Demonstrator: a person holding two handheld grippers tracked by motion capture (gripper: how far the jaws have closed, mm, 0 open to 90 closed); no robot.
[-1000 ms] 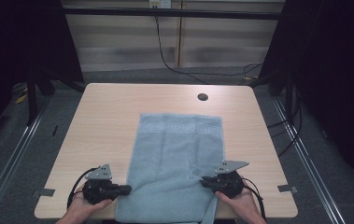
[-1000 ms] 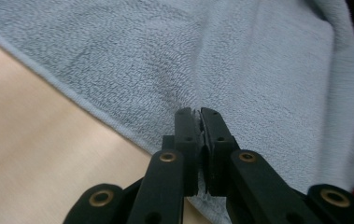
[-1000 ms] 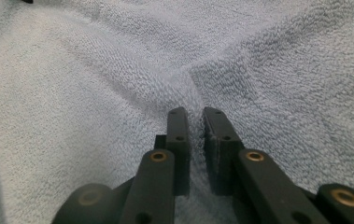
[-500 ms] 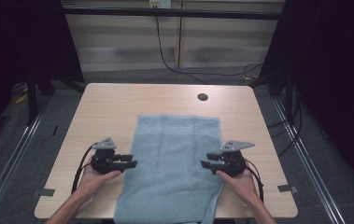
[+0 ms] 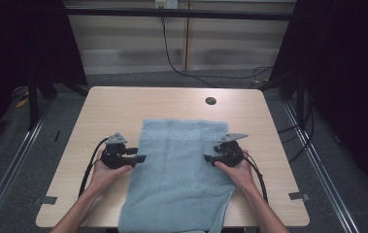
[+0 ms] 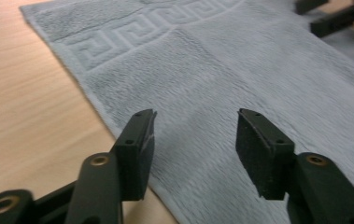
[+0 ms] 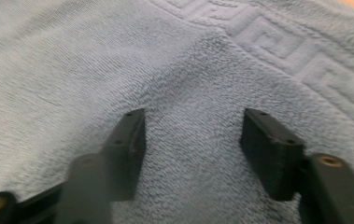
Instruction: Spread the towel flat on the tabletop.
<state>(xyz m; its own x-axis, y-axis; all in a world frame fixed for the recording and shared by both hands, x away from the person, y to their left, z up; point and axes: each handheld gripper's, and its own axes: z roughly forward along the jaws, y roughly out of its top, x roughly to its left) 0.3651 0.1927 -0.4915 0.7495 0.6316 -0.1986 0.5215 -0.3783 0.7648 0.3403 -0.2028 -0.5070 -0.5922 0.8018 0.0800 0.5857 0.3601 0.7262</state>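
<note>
Hovering at mid-length of the towel (image 5: 181,170), both grippers with jaws apart and nothing clamped. Left gripper (image 5: 140,158) sits at the towel's left edge, right gripper (image 5: 207,158) at its right edge, tips facing each other across it. Both sets of jaws have just been opening; no cloth between the pads in either gripper view.

Towel lies flat on the desk (image 5: 123,107), patterned band at the far end, near end hanging over the desk's front edge.

Risks as I see them:
- Left gripper view: the towel's hem (image 6: 95,105) runs under the left-hand pad, so that pad sits over bare desk and the other over cloth. Closing from here could pinch air or just nick the hem, and the cloth slips out on lift.
- Right gripper view: both pads are over terry, well inside the edge, with a soft ridge of cloth (image 7: 198,60) ahead. Closing flat onto pile likely skates rather than gathers a fold.
- Uneven grabs left vs right would skew any fold and drag the band off square.
- The overhanging end adds weight at the front; a one-sided pull may slide the whole towel off the desk.
- Cables trail behind both hands near the towel's sides and could snag it on a sweep.
</note>
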